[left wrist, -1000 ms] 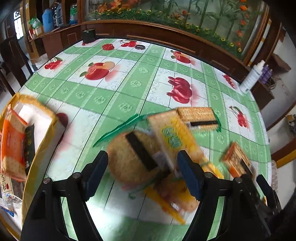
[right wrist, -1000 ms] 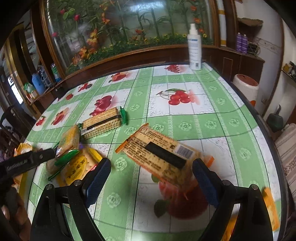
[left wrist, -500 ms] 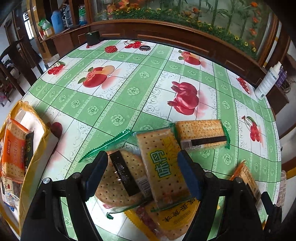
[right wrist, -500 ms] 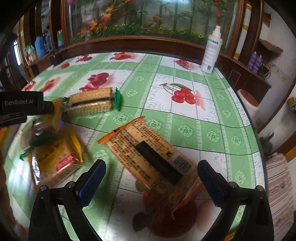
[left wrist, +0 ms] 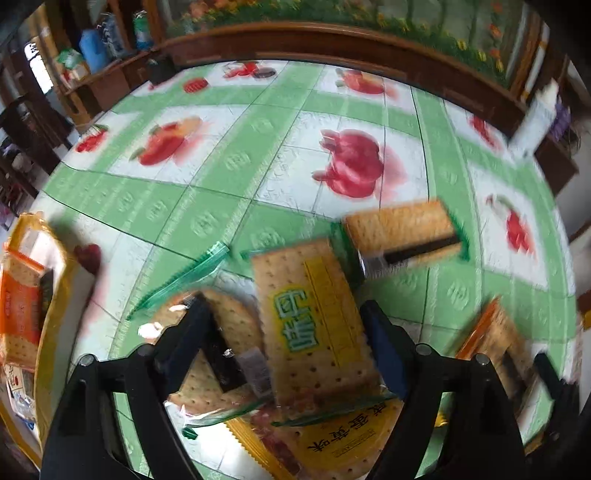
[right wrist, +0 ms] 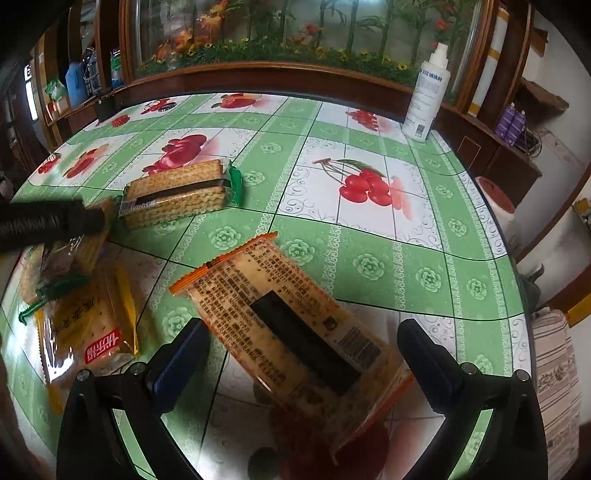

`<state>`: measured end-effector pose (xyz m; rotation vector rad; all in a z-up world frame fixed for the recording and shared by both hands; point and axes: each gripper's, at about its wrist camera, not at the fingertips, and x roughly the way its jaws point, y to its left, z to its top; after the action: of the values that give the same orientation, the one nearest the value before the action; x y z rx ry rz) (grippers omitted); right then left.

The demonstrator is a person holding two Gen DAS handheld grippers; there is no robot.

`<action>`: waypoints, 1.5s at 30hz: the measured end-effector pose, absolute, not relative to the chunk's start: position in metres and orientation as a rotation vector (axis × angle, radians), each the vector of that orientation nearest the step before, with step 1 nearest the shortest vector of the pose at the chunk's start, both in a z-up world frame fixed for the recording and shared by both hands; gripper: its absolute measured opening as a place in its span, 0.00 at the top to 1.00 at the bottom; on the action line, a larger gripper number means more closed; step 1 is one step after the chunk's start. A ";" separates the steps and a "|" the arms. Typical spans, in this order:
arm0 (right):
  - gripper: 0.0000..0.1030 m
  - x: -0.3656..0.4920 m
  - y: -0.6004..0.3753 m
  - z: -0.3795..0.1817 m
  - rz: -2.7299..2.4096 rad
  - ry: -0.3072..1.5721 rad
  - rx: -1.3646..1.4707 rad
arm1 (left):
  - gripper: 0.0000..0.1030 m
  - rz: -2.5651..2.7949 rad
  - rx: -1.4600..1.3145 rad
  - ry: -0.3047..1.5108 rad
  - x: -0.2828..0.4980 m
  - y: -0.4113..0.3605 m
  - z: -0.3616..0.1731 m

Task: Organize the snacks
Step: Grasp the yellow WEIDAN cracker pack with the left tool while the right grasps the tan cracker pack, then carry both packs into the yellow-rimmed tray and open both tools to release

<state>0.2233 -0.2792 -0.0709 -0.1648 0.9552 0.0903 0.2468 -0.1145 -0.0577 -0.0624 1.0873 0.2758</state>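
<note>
Glossy green-edged rectangular cracker packet (left wrist: 314, 325) lies atop crinkly packet pile on green fruit-print plastic tablecloth (left wrist: 229, 162). Left gripper (left wrist: 288, 332) tilts steeply down, jaws just widened, straddling packet, no grip. Right gripper (right wrist: 299, 354) angled down, jaws just opened fully around flat orange-edged clear-film cracker packet (right wrist: 291, 328), pads clear.

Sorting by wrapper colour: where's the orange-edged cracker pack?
Right wrist view: the orange-edged cracker pack lies on the tablecloth, right of the yellow pack.

A round table in a daylit room

A green fruit-print tablecloth (right wrist: 369, 236) covers the table; behind it, a dark wooden counter (right wrist: 295, 79) runs beneath a painted flower-and-bamboo panel (right wrist: 295, 33).
</note>
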 end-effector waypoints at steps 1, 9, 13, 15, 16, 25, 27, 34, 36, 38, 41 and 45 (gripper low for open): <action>0.00 0.225 -0.280 -0.071 0.098 0.960 -0.154 | 0.19 0.273 -0.048 1.081 0.246 -0.116 -0.059; 0.02 0.223 -0.287 -0.074 0.138 0.990 -0.080 | 0.21 0.232 0.062 1.051 0.242 -0.124 -0.062; 0.17 0.219 -0.285 -0.070 0.139 0.988 -0.073 | 0.38 0.200 0.114 1.017 0.236 -0.124 -0.062; 0.30 0.217 -0.284 -0.069 0.136 0.986 -0.074 | 0.47 0.191 0.138 1.000 0.232 -0.122 -0.062; 0.33 0.215 -0.284 -0.068 0.135 0.982 -0.068 | 0.54 0.195 0.154 0.991 0.230 -0.122 -0.061; 0.43 0.195 -0.278 -0.063 0.159 0.969 -0.020 | 0.55 0.119 0.196 0.947 0.205 -0.108 -0.061; 0.43 0.189 -0.277 -0.062 0.171 0.966 -0.003 | 0.55 0.106 0.186 0.941 0.197 -0.101 -0.060; 0.43 0.167 -0.277 -0.053 0.202 0.930 0.078 | 0.55 0.062 0.128 0.926 0.172 -0.083 -0.057; 0.43 0.162 -0.276 -0.048 0.212 0.914 0.097 | 0.55 0.054 0.124 0.914 0.163 -0.081 -0.055; 0.43 0.156 -0.275 -0.043 0.218 0.895 0.114 | 0.55 0.046 0.120 0.902 0.156 -0.079 -0.051; 0.43 0.145 -0.270 -0.033 0.235 0.863 0.134 | 0.55 0.040 0.099 0.871 0.144 -0.072 -0.043; 0.44 0.135 -0.263 -0.026 0.262 0.840 0.157 | 0.55 0.034 0.070 0.833 0.127 -0.061 -0.031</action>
<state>0.1348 -0.2635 -0.0258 0.1575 0.8404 0.2619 0.1269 -0.0610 -0.0313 0.0698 0.8335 0.0343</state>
